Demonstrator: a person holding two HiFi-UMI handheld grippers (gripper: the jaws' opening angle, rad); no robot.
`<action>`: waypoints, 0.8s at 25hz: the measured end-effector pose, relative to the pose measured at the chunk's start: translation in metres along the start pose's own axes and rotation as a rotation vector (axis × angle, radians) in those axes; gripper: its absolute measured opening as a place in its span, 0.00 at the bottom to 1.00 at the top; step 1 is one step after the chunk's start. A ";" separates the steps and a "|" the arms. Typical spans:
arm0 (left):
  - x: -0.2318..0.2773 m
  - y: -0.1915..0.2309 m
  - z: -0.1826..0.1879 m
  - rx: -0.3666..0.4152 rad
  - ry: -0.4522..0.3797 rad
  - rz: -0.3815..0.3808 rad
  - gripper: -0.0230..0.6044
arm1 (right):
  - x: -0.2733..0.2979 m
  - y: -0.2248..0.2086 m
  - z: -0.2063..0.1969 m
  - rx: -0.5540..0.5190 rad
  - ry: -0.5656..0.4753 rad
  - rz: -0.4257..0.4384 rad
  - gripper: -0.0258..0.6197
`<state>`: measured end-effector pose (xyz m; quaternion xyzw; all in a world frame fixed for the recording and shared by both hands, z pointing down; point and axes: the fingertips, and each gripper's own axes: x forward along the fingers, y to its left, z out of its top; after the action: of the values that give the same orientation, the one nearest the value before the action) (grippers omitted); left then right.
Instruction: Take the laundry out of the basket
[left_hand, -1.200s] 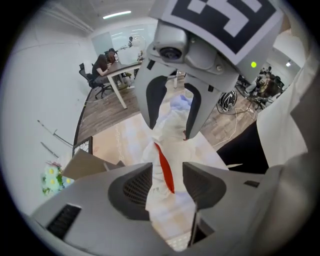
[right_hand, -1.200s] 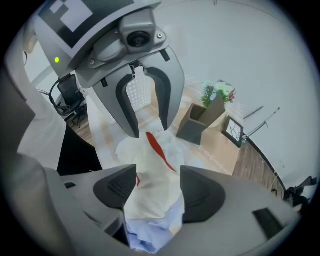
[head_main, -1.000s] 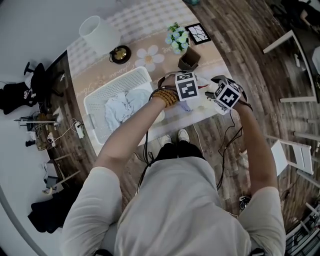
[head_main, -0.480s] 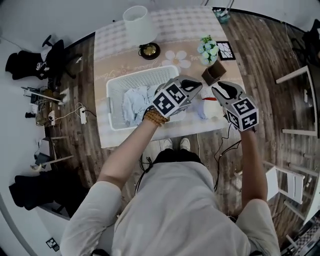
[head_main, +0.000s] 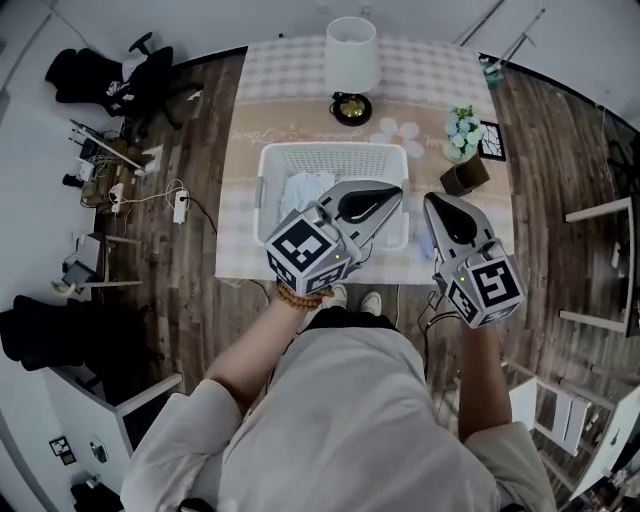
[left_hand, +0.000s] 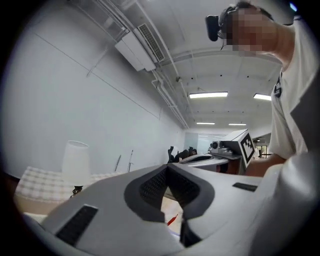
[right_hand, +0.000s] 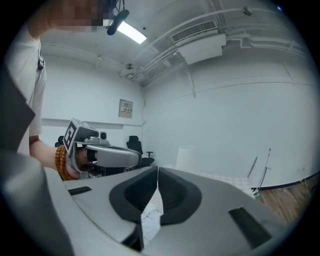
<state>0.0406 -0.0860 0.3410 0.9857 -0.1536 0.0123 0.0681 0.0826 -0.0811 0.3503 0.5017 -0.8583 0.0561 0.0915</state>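
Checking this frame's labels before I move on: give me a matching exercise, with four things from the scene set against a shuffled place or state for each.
Things:
1. lamp
2. basket
3. flowers
4. left tool

Places or states:
A. jaws shut, nothing between them
B. beside a framed picture, towards the table's right edge
C. holds pale laundry
D. at the far end of the table, white shade

Pairs: 1-D, 2-C, 3-B, 4-A
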 end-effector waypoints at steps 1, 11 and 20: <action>-0.009 -0.002 0.004 0.013 -0.013 0.013 0.05 | 0.000 0.007 0.007 0.003 -0.020 0.001 0.07; -0.068 -0.020 0.029 0.027 -0.138 0.123 0.05 | -0.019 0.049 0.036 0.018 -0.114 -0.023 0.07; -0.076 -0.022 0.036 0.041 -0.177 0.136 0.05 | -0.022 0.058 0.040 0.008 -0.113 -0.012 0.07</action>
<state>-0.0252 -0.0468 0.2988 0.9714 -0.2255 -0.0671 0.0331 0.0384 -0.0410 0.3067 0.5098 -0.8588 0.0305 0.0414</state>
